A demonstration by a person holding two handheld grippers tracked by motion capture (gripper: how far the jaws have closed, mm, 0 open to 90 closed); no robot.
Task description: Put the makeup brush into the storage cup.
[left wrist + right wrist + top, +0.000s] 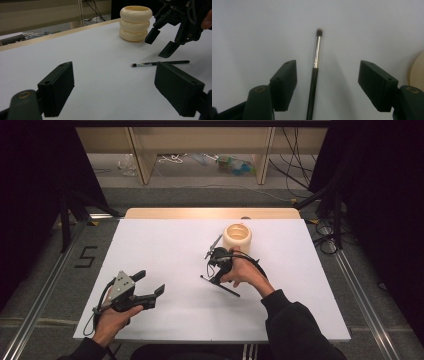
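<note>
Standing empty, cream holder (135, 23) beside brush (160, 63).

The person's left hand (114, 319) comes in from the bottom left of the high view and grips the left gripper (150, 287) low over the near part of the table, its grey three-cornered plate facing up and its jaws pointing toward the far right. Those jaws stand wide apart, with nothing between them (the left gripper view shows both pads spread to either side). The right hand (246, 271), in a dark sleeve, reaches farther forward near the table's middle and holds the right gripper (214, 251) tilted steeply downward. Its jaws are also spread wide, closed on nothing, with the tips hanging just above the surface.
</note>
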